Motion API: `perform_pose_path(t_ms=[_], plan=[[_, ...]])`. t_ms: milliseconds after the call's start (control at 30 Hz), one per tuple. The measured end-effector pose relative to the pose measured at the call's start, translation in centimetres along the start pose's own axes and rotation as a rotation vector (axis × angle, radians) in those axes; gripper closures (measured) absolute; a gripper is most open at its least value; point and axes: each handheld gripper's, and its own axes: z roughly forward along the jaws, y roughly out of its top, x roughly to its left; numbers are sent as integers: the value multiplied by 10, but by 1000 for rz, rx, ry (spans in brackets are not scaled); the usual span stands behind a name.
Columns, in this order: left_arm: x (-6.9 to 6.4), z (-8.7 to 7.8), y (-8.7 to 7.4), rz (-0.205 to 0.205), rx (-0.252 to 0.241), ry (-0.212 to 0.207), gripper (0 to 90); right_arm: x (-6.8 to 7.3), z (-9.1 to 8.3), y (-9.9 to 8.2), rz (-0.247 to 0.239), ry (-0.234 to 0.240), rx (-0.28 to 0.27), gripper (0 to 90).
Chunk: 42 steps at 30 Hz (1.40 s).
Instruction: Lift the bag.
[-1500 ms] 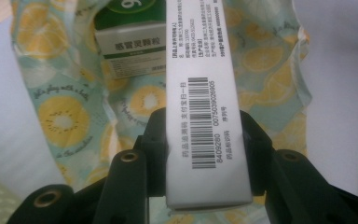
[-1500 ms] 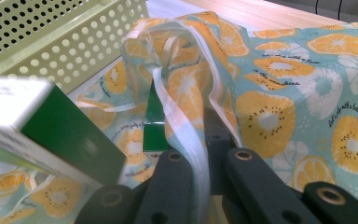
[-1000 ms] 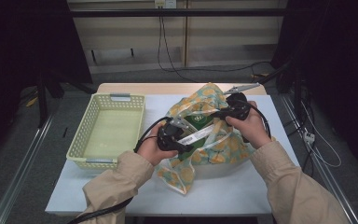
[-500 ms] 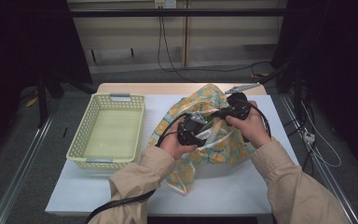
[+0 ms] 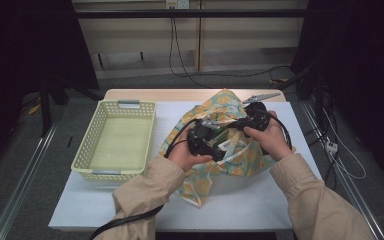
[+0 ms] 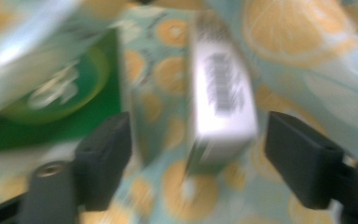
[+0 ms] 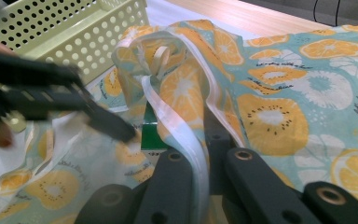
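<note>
Fruit-printed cloth marks the bag point(image 5: 230, 150), a pale teal tote patterned with orange slices that lies on the right half of the white table point(image 5: 130, 200) in the high view. A pale yellow perforated basket point(image 5: 115, 145) stands to its left, just apart from it. The person's two sleeved forearms come in from the bottom edge. The left gripper point(image 5: 205, 140) sits over the bag's open mouth, near its left side, and the right gripper point(image 5: 252, 120) is held at the upper right of the opening, close to the left one. A white box point(image 5: 228, 145) shows between them inside the bag.

In the left gripper view, which is blurred, the two black jaws have just been opening and stand spread wide. The white box point(image 6: 221, 98), with a dark barcode on its face, lies between them without touching either pad. A green package point(image 6: 51, 98) lies to its left, and the bag's printed lining point(image 6: 303, 60) surrounds both.

In the right gripper view the jaws are pressed together on the bag's white-trimmed rim point(image 7: 186, 135), lifting it into a fold. The left gripper point(image 7: 109, 123) reaches in from the left edge towards the opening, its tip near the green package point(image 7: 149, 135). The basket point(image 7: 74, 32) fills the upper left behind the bag point(image 7: 307, 102).
</note>
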Motion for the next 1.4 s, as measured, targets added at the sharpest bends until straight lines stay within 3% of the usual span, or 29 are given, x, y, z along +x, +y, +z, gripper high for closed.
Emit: perform_pose_path(t_ms=[167,333,533,567,700,867,967,1033,1067,1167,1200,1233,1267,1400], plan=[[3,-32,-30,-44,6,39,146,1,1,-4,-4,1,2,900],[1,-44,-56,-61,-1,25,138,-4,-2,-6,6,-17,4,900],[-4,-50,-75,-72,-10,0,132,-11,-4,-8,11,-35,15,900],[-4,-51,-78,-78,-22,-32,130,-11,-3,-8,11,-34,15,900],[-7,-55,-86,-54,-24,-48,113,-13,-3,-8,18,-34,11,900],[-9,-38,-94,-25,32,-76,121,-14,-3,-8,25,-38,6,900],[-10,-27,-97,4,66,-75,228,-13,-4,-6,20,-38,4,900],[-11,-20,-99,-22,60,-84,352,-12,-5,-5,19,-36,2,900],[-10,-19,-99,6,100,-83,493,-12,-5,-4,14,-34,-2,900],[-6,-16,-98,-27,129,-59,809,-11,-7,-4,13,-30,-7,900],[-5,-15,-97,-55,114,-63,887,-10,-8,-4,14,-30,-8,900],[-3,-17,-94,-53,123,-51,899,-10,-9,-4,15,-28,-10,900],[0,-18,-91,-76,107,-72,900,-10,-10,-4,16,-27,-12,900],[6,-36,-73,-98,56,-40,900,-10,-13,-2,15,-29,-17,900]])
